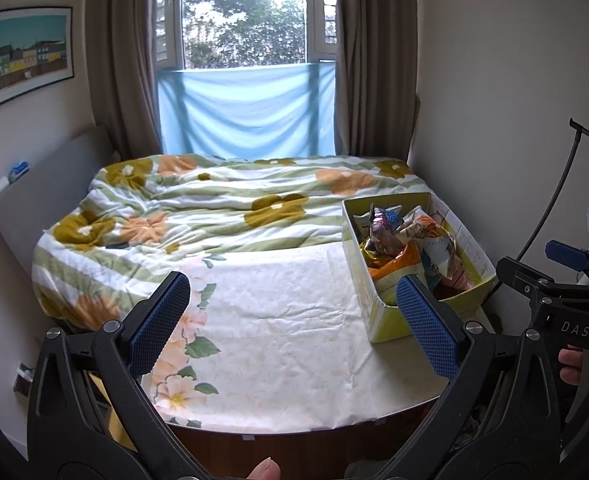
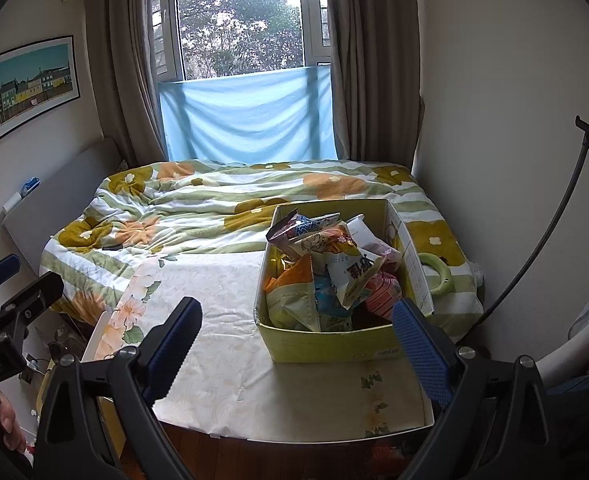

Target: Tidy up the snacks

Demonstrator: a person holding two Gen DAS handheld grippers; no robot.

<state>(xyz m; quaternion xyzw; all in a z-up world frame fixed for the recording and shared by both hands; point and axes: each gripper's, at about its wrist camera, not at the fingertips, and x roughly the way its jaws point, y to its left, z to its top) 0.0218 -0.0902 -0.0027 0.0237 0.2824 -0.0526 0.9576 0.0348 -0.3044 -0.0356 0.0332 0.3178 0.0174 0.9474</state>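
Bedroom scene, both wrist views look along a bed (image 1: 222, 216) toward a window (image 1: 246, 16) at the far wall. Left hand-held gripper (image 1: 294, 312) has its jaws wide apart, nothing between the blue pads, hovering over the near white floral sheet (image 1: 286, 320). Right hand-held gripper (image 2: 302, 344) likewise spread wide, empty, pointing at the near wall of the box. Each gripper shows at the edge of the other's view.

Yellow-green cardboard box (image 2: 326, 350) sits on the sheet at the near right part of the bed, open top. It is full of snack packets (image 2: 326, 272), jumbled, some sticking above the rim: an orange bag (image 2: 290, 280) at the left side, a white packet with printed characters (image 2: 354, 276) in the middle, a pink one (image 2: 382, 292) near right, a silvery-purple one (image 2: 294, 228) at the far end. No snacks lie outside the box.

A green ring (image 2: 434, 272) lies on the flowered duvet (image 2: 174, 216) just right of the box. The duvet, striped green with orange and olive flowers, covers the far half of the bed. Blue cloth (image 1: 246, 108) hangs under the window between brown curtains (image 1: 118, 60). Framed picture (image 1: 26, 56) on the left wall. A fingertip (image 1: 266, 470) shows at the bottom edge of the left view.
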